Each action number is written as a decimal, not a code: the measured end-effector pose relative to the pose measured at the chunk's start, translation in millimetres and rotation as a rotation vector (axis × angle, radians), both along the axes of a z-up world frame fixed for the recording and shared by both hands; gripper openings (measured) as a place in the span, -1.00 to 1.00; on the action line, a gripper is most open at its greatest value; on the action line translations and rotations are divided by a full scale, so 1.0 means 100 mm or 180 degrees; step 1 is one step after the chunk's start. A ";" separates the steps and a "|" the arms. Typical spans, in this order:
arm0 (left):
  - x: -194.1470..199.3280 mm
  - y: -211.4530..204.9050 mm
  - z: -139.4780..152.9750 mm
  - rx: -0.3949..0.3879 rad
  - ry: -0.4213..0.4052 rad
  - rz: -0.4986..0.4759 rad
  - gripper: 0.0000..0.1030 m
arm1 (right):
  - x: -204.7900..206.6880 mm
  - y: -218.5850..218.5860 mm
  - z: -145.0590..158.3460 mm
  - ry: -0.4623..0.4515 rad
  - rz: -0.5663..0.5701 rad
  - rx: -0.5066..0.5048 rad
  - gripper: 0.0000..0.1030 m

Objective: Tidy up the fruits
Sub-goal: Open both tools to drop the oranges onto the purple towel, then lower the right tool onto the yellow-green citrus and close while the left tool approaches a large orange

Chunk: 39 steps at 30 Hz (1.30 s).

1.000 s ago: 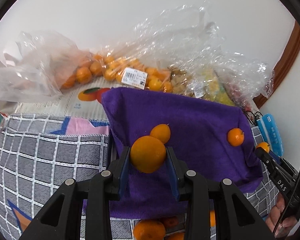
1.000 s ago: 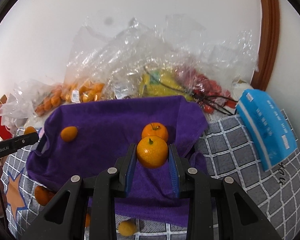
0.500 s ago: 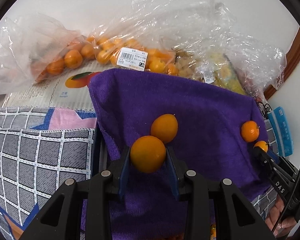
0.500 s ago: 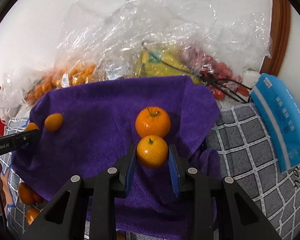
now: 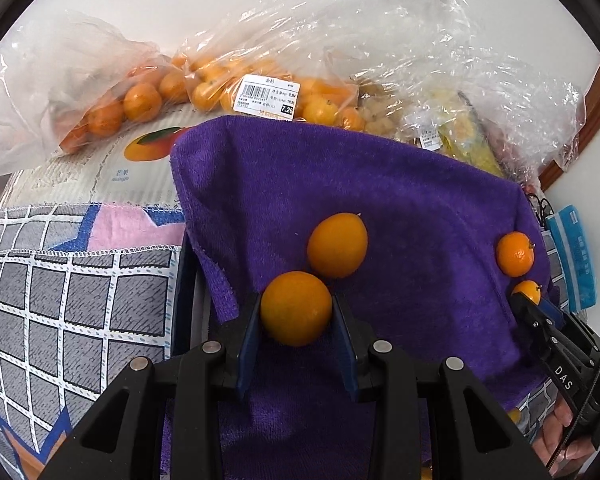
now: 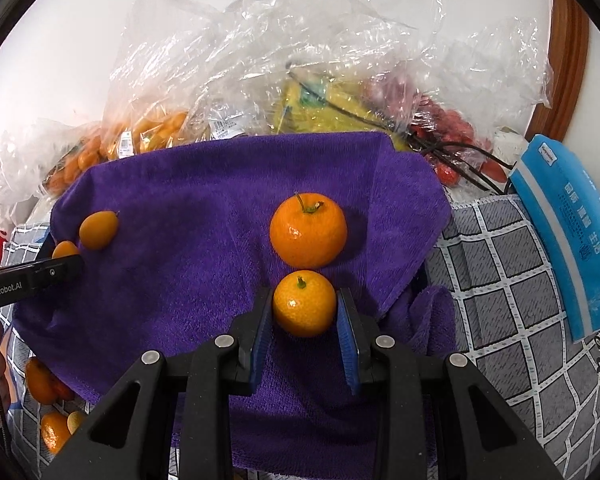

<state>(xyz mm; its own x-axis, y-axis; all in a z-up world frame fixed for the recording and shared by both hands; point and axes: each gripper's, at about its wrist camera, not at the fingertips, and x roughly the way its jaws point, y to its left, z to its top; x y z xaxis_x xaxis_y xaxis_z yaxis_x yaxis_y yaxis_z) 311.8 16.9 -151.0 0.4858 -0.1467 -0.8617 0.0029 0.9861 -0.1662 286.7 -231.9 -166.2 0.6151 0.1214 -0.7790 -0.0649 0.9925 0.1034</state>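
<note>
A purple towel (image 5: pixel 380 184) (image 6: pixel 188 184) is draped over a raised surface. In the left wrist view my left gripper (image 5: pixel 296 304) is shut on a round orange fruit (image 5: pixel 296 322), low over the towel and just in front of an oval orange fruit (image 5: pixel 337 245) lying there. In the right wrist view my right gripper (image 6: pixel 304 298) is shut on a small mandarin (image 6: pixel 304 312) with a green stem. It hangs just in front of a larger mandarin (image 6: pixel 308 230) resting on the towel. Each view shows the other gripper at its edge with its fruit.
Clear plastic bags of small oranges (image 5: pixel 140 96) and other fruit (image 6: pixel 340 92) pile up behind the towel against the wall. A grey checked cloth (image 5: pixel 60 300) covers the surface around it. A blue packet (image 6: pixel 568 240) lies right. Loose oranges (image 6: pixel 40 380) sit lower left.
Both grippers have come down and closer to the towel with their fruits still held. The fruits lying on the towel now look larger and nearer to the fingertips.
</note>
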 end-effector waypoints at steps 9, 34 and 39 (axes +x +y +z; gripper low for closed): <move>0.04 -0.03 0.01 0.0026 0.0022 -0.0030 -0.36 | -0.03 -0.02 0.03 -0.0032 -0.0024 -0.0001 -0.33; -0.71 0.14 0.64 -0.0025 -0.0330 0.0019 -0.02 | -0.75 -0.11 0.60 -0.0439 -0.0242 0.0166 0.02; -0.96 0.17 0.69 -0.0041 -0.0386 0.0053 -0.01 | -1.01 -0.04 0.56 -0.0438 -0.0134 -0.0012 -0.06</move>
<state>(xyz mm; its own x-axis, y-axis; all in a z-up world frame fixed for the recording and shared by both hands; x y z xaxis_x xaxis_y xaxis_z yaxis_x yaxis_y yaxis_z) 215.9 34.1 -82.4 0.5889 -0.1484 -0.7945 0.0075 0.9840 -0.1782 186.0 -235.9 -109.7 0.7207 0.0904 -0.6873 -0.0365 0.9950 0.0926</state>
